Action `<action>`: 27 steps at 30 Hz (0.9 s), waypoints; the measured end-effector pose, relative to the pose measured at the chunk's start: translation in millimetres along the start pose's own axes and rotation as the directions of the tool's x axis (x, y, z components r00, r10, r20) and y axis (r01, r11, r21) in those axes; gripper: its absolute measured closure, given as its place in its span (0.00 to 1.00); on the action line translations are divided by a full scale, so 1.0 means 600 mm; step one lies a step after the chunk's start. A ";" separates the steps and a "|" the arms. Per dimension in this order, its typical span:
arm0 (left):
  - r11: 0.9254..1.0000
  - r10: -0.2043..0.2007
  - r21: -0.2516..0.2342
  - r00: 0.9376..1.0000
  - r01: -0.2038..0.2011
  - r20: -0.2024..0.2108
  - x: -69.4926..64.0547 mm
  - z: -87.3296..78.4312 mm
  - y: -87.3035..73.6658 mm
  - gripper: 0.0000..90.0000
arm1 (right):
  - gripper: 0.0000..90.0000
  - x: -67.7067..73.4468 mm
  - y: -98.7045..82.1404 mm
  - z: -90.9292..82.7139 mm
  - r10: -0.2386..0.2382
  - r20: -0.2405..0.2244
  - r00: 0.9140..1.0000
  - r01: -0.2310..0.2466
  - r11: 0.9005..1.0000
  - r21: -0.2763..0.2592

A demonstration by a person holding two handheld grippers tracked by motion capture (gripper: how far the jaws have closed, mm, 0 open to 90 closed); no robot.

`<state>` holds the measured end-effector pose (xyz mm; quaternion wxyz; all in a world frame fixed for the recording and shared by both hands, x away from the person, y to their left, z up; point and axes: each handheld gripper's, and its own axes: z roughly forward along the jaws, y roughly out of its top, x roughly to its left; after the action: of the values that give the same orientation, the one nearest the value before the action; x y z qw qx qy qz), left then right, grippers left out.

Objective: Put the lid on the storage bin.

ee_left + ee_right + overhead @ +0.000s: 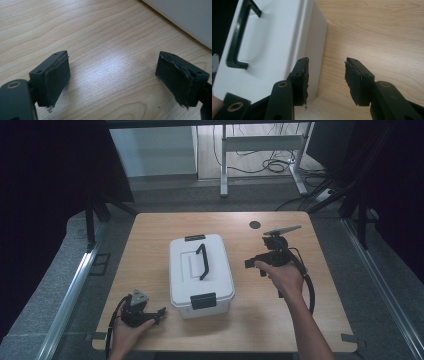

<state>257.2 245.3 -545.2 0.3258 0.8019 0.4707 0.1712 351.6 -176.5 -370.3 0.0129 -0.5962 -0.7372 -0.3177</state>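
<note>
Nearest the high camera, the left gripper (159,312) lay low on the pale wood-grain table (150,235), its rubber-padded black jaws spread wide on nothing, a white box wall just beyond their right tip. That white plastic storage box (201,273), smooth, with a black handle (202,261) and black latches (203,300), stood mid-table. Just left of the right gripper (256,266) stood the box's side; its jaws gaped partly, empty, over bare wood. No writing was legible.
</note>
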 end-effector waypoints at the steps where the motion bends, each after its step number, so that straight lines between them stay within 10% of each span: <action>1: 1.000 0.000 0.000 1.000 0.000 0.000 0.000 0.000 0.000 0.13 | 0.60 -0.007 -0.004 -0.001 -0.001 0.001 1.000 0.001 1.000 -0.005; 27: 1.000 -0.004 -0.002 1.000 0.004 0.001 -0.001 0.000 0.000 0.13 | 0.57 -0.128 -0.147 0.016 -0.014 -0.003 1.000 0.013 0.998 -0.064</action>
<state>256.9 245.0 -545.3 0.3272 0.8008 0.4719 0.1704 299.1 -246.4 -448.7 -0.0072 -0.5909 -0.7306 -0.3421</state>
